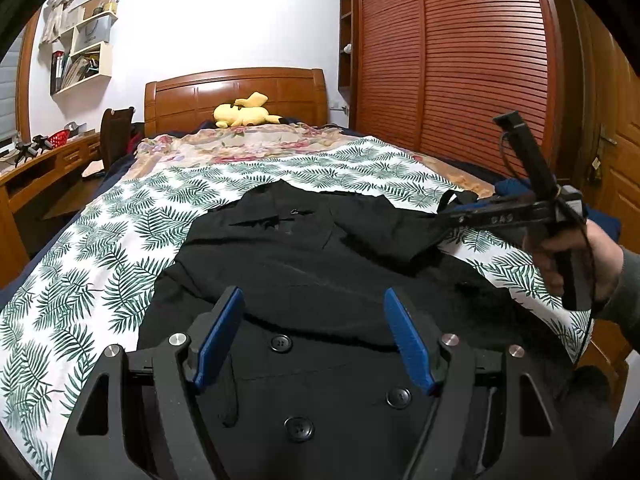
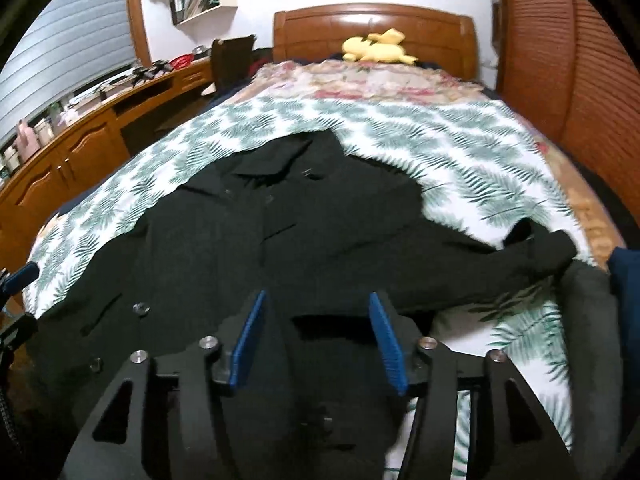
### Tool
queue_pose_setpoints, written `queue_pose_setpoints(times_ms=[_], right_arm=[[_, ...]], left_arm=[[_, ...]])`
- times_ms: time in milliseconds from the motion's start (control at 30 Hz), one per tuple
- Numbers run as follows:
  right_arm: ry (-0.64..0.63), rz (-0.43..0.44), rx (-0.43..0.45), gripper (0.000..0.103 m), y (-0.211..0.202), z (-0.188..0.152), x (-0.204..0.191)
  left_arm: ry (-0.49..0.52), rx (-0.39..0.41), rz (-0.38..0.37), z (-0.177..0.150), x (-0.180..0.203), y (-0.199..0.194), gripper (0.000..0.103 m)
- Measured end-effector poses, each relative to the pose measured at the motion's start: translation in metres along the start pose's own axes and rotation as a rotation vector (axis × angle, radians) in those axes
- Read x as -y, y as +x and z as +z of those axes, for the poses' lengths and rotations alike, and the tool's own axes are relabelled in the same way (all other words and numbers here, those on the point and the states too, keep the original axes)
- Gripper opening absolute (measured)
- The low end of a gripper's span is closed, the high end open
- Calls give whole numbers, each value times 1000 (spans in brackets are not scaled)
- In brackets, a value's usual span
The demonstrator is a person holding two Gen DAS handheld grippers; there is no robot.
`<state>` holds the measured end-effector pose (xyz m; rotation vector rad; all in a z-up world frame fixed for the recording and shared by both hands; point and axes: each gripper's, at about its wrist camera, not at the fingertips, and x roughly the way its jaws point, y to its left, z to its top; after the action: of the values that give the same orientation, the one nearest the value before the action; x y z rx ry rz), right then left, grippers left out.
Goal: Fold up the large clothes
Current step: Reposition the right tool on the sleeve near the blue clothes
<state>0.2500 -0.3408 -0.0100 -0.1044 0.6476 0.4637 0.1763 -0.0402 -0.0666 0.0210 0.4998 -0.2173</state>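
A large black buttoned coat [image 1: 312,256] lies spread on the leaf-print bed cover [image 1: 100,264], collar toward the headboard. My left gripper [image 1: 314,304] is open, its blue pads just above the coat's front near the buttons. In the left wrist view the right gripper's body [image 1: 520,212] is held by a hand at the right, over the coat's sleeve; its tips are hidden there. In the right wrist view my right gripper [image 2: 318,308] is open above the coat [image 2: 248,232], with the sleeve [image 2: 520,256] stretching to the right.
A yellow plush toy [image 1: 244,114] lies by the wooden headboard [image 1: 236,92]. A wooden desk [image 2: 80,136] with a chair [image 1: 116,136] runs along the left. A slatted wardrobe [image 1: 452,60] stands right. Dark blue cloth [image 2: 628,280] lies at the bed's right edge.
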Motion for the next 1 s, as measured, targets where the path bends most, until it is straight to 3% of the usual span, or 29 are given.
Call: queue_pose_setpoints(times_ms=[200,567,1000], right_arm=[[84,-88,4,61,3,-3,37],[268,-208,-62,61,45,12,112],[510,-176,-142,61,105,12,164]], left_arm=[[5,-6,8,-1,2,3,74],[17,-25,15,-4,7,10,74],[30,-46,27,-7,8,15,74]])
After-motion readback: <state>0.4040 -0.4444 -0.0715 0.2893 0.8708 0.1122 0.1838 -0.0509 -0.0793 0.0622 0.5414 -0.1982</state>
